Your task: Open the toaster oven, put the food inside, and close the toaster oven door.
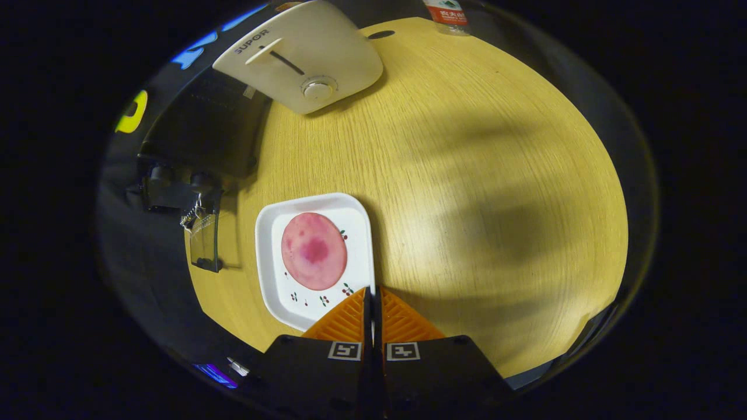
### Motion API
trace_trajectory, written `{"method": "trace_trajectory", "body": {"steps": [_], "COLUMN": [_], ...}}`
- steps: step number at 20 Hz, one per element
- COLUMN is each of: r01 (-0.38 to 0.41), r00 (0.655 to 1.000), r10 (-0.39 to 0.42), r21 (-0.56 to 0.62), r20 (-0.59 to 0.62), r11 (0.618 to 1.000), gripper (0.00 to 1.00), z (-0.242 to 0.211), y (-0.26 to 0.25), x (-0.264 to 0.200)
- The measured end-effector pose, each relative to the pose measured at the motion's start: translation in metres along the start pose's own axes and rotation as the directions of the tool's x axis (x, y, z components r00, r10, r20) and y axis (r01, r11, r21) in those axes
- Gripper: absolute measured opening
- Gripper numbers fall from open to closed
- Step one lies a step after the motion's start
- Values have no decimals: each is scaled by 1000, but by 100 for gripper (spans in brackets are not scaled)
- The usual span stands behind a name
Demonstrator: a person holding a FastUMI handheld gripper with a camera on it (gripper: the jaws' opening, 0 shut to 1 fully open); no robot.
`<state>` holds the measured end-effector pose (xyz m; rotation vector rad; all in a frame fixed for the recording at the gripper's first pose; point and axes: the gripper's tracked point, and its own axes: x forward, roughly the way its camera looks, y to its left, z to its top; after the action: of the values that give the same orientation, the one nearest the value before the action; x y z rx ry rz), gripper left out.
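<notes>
From my remote seat, I looked down on a pale wood-grain counter [467, 175] lit unevenly, with soft shadows lying across its middle and far side. My tongs [373, 290] were closed, fingertips pressed together with nothing between them, hovering over the near corner of a white square plate [274, 280] dotted with small cherry prints. On that plate lay the food, a round pink slice [313, 251] with a darker blotch at its centre, just ahead of the fingers and slightly to their left. Beyond the plate, at the counter's far left edge, stood a cream-coloured toaster [303, 55] with a slot, lever and round knob. A dark appliance [198, 131] sat beside the plate's left, off toward the counter's edge, with a small clear tag [204, 242] hanging at its front; I could not tell whether its door was open. A bottle [446, 14] stood at the far edge. The counter's right half lay open.
</notes>
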<state>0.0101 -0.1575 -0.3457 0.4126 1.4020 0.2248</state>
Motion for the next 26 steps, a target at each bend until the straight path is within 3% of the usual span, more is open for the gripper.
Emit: {"method": "trace_trajectory", "body": {"steps": [5,14,18,26], "r01": [-112,-189,-209,-326], "r00": [993,970,957,912], "r10": [106,150,156,220], "r21": [164,209,208,283], "r20": [44,191,244,347], "r11": [980,960,956,902], "gripper": [2,2,2,2], "z": [-3,-27,-56,-112], "y": [1,30,65,165], "x": [-16,-62,-79,-78]}}
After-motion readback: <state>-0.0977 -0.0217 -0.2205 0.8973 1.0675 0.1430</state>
